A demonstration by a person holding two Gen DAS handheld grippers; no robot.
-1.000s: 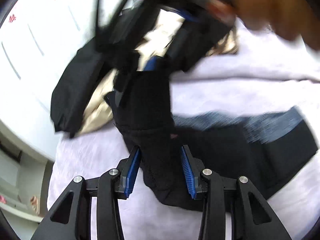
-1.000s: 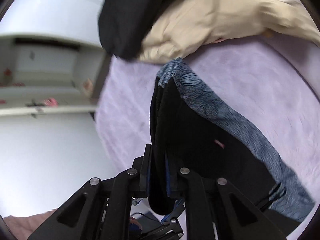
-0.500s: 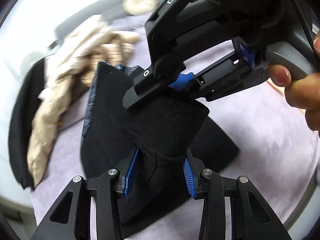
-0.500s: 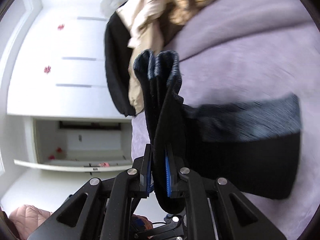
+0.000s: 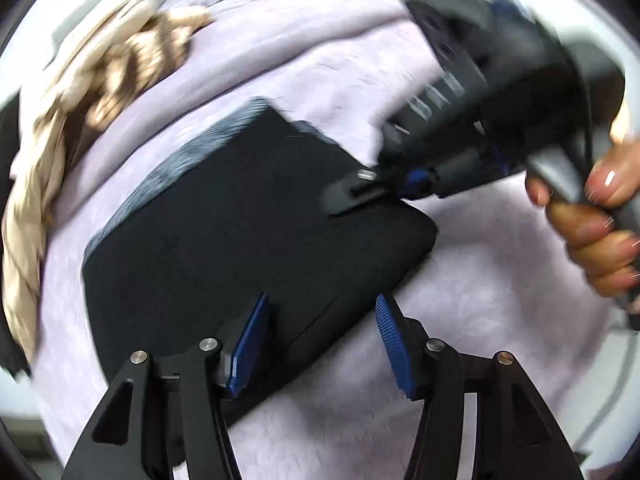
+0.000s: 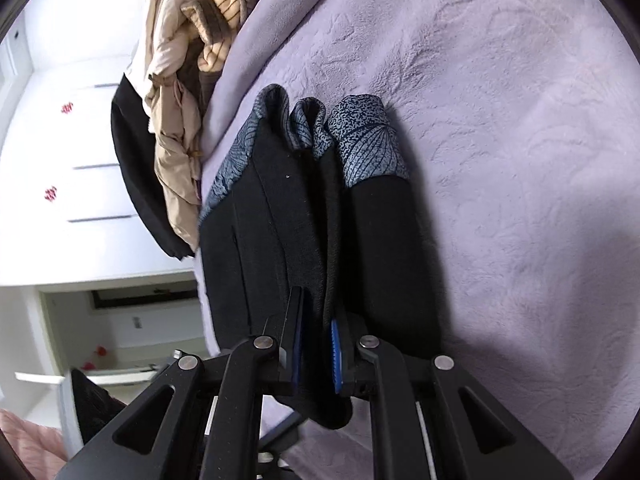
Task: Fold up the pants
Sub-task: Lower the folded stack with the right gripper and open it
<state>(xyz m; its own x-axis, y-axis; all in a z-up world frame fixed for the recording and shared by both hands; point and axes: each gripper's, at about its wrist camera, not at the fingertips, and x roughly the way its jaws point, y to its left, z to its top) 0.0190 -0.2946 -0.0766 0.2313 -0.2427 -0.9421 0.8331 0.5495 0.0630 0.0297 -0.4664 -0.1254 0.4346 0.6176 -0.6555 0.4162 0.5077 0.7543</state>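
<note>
The black pants (image 5: 240, 232) with a blue patterned waistband lie folded in a flat stack on the lilac bed cover (image 5: 480, 280). My left gripper (image 5: 320, 340) is open, its blue pads wide apart over the stack's near edge, holding nothing. My right gripper (image 6: 314, 350) is shut on a fold of the pants (image 6: 312, 240); the waistband (image 6: 360, 144) bunches at the far end. In the left wrist view the right gripper (image 5: 376, 196) rests on the stack's far right corner, held by a hand.
A heap of beige, striped and black clothes (image 6: 176, 120) lies at the bed's far left edge, also in the left wrist view (image 5: 52, 140). White cabinets (image 6: 60, 160) stand beyond the bed. Bare lilac cover (image 6: 500, 160) extends to the right.
The pants have come down from a lifted fold to a flat stack on the bed. My left gripper has opened and let go of the cloth. The right gripper still holds its fold.
</note>
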